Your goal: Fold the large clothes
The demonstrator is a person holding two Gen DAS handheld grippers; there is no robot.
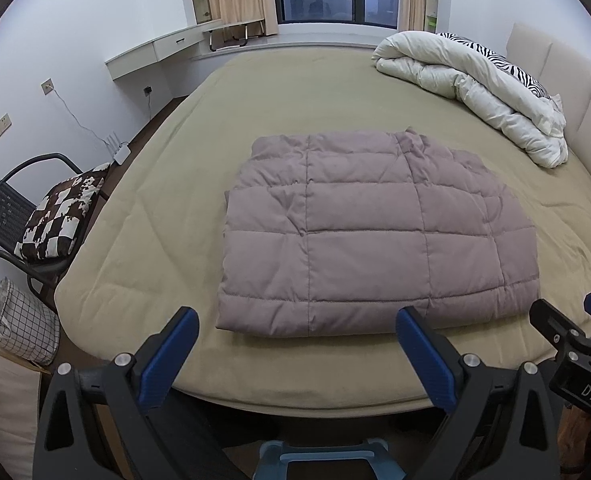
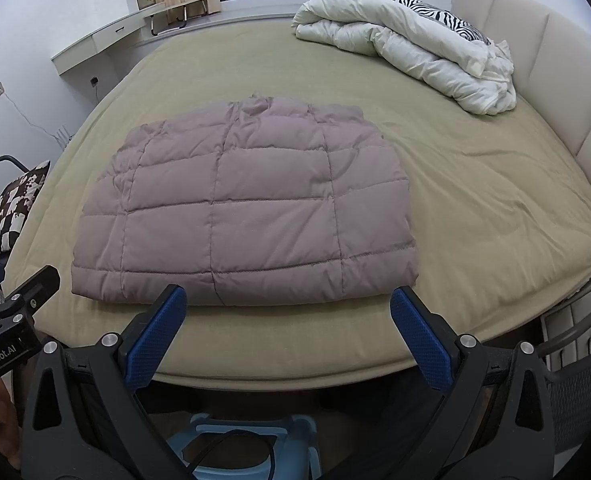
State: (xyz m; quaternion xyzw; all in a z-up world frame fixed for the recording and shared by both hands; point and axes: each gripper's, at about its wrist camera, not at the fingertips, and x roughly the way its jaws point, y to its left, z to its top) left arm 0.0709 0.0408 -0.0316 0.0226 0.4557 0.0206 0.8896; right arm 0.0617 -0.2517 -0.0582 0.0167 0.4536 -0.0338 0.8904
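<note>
Chair (image 1: pixel 3 208): far left off the bed's edge, dark frame, carrying a brown-and-white checked cushion (image 1: pixel 61 216).
Basket (image 1: pixel 19 324): white with a dark grid, on the floor just below the chair.
Left gripper (image 1: pixel 297 322): low at the near edge of the bed, blue pads spread wide, nothing held between them.
Quilted jacket (image 1: pixel 375 232): mauve, folded into a flat, roughly rectangular bundle, lying in the middle of the bed, just beyond both grippers and touching neither; in the left wrist view its near hem spans the gap between the spread pads and runs past the right pad.
Bed (image 1: pixel 175 184): olive-tan cover, mostly smooth, creased toward the right.
Right gripper (image 2: pixel 288 298): also low at the near edge, fingers wide apart, empty; the jacket's near hem lies right ahead of the gap, most of the bundle stretching left of centre.
Duvet (image 2: pixel 407 44): white, bunched at the far right corner against the padded headboard (image 2: pixel 547 64), well apart from the jacket, with a zebra-print pillow (image 2: pixel 435 12) behind it.
</note>
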